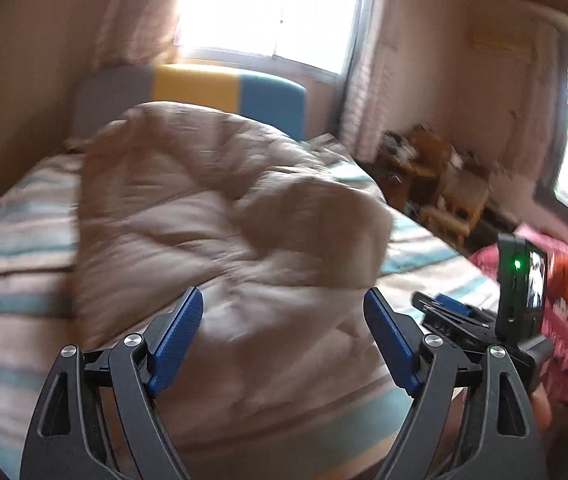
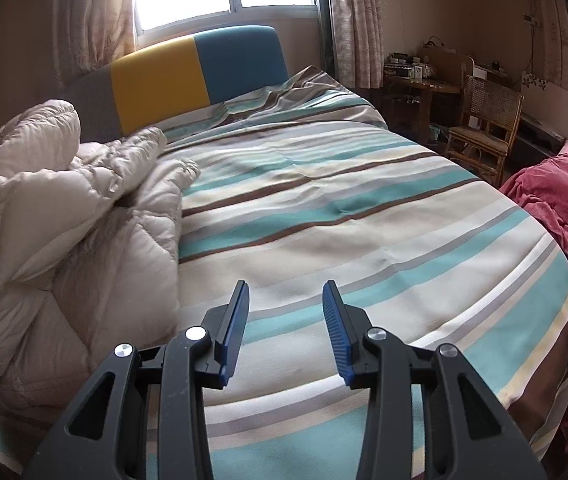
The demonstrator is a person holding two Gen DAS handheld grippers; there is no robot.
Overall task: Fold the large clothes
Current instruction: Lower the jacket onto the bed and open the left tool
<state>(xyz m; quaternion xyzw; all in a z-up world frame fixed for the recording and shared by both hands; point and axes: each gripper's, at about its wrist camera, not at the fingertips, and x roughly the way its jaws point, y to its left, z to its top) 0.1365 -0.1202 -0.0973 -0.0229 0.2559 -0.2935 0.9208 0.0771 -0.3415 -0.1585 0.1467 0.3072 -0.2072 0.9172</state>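
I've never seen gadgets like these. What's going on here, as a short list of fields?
place: bedroom, striped teal, brown and cream bed cover
garment: puffy beige quilted coat, lying loosely folded on the cover
left claw: open, nothing between its blue pads, coat just ahead
right claw: open, empty, over bare cover
nearby: crumpled pink-red bedding, woven cane chair

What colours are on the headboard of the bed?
The headboard has grey, yellow and blue panels side by side, clearest in the right wrist view.
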